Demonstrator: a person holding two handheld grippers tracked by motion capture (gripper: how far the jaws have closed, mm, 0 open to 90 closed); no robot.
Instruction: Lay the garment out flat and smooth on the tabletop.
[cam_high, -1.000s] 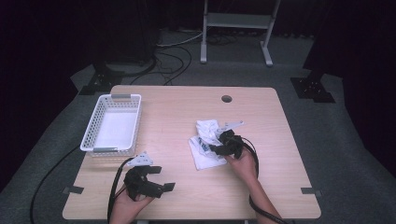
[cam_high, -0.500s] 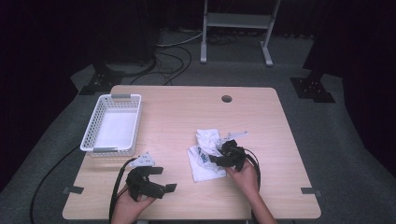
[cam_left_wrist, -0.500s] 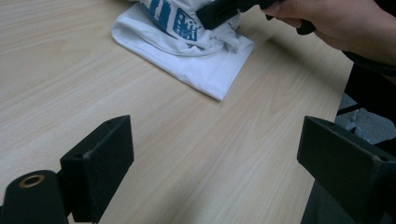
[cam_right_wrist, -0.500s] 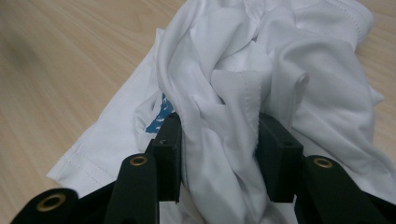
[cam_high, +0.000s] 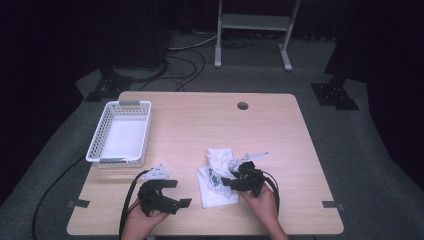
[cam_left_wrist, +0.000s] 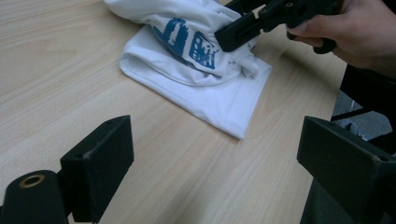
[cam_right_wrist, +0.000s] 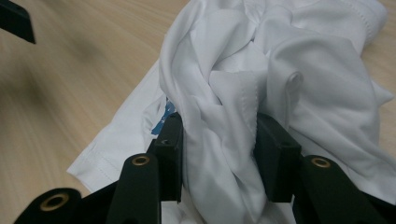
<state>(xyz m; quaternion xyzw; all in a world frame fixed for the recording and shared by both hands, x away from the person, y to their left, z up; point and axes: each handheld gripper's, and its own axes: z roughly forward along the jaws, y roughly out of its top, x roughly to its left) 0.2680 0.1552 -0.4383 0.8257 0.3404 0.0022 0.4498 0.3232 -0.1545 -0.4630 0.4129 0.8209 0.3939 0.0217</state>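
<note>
A white T-shirt (cam_high: 216, 186) with a blue print lies crumpled on the near middle of the wooden table (cam_high: 210, 125). My right gripper (cam_high: 228, 180) rests on the shirt's right side. Its own view shows a bunched fold of the white T-shirt (cam_right_wrist: 224, 93) pinched between the jaws of the right gripper (cam_right_wrist: 222, 154). My left gripper (cam_high: 178, 193) sits to the left of the shirt near the front edge. It is open wide over bare wood, and the left gripper (cam_left_wrist: 219, 172) faces the T-shirt (cam_left_wrist: 196, 60) with the right gripper (cam_left_wrist: 243, 28) beyond it.
A white mesh basket (cam_high: 120, 132), empty inside, stands at the table's left. A round cable hole (cam_high: 242, 106) is at the back of the table. Black cables trail off the front edge. A metal stand (cam_high: 252, 30) is on the floor behind the table.
My right gripper has moved toward the near edge and a little left, drawing a fold of the shirt with it. The left gripper has barely moved.
</note>
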